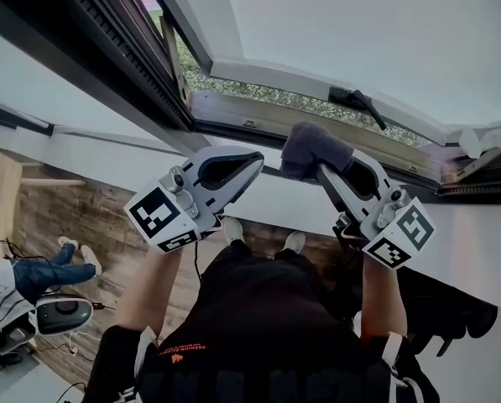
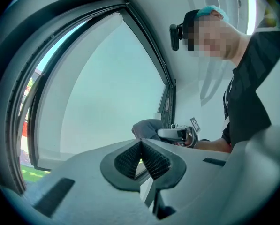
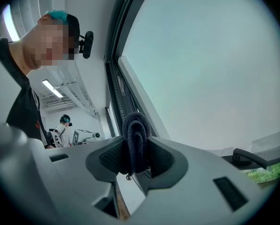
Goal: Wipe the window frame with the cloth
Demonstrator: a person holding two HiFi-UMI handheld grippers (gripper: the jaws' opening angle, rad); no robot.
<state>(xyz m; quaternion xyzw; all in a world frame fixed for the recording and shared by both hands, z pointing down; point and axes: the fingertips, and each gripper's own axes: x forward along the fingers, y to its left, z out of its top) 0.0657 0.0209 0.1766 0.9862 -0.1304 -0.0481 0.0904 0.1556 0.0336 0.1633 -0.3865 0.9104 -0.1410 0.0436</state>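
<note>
A folded dark grey cloth (image 1: 314,148) (image 3: 135,135) is pinched in my right gripper (image 1: 327,163), whose jaws are shut on it. The cloth sits just above the lower window frame (image 1: 258,122), close to the sill; contact is not clear. In the left gripper view the cloth (image 2: 147,128) shows as a grey lump beside the right gripper. My left gripper (image 1: 250,163) (image 2: 140,146) hovers a little to the left of the cloth, its jaws shut with nothing between them. The window sash (image 1: 376,32) is swung open inward.
A black window handle (image 1: 359,102) sticks out of the sash to the right of the cloth. The dark frame post (image 1: 124,53) runs up at the left. Below are a wooden floor (image 1: 82,217), a person seated at far left (image 1: 40,271) and equipment (image 1: 57,316).
</note>
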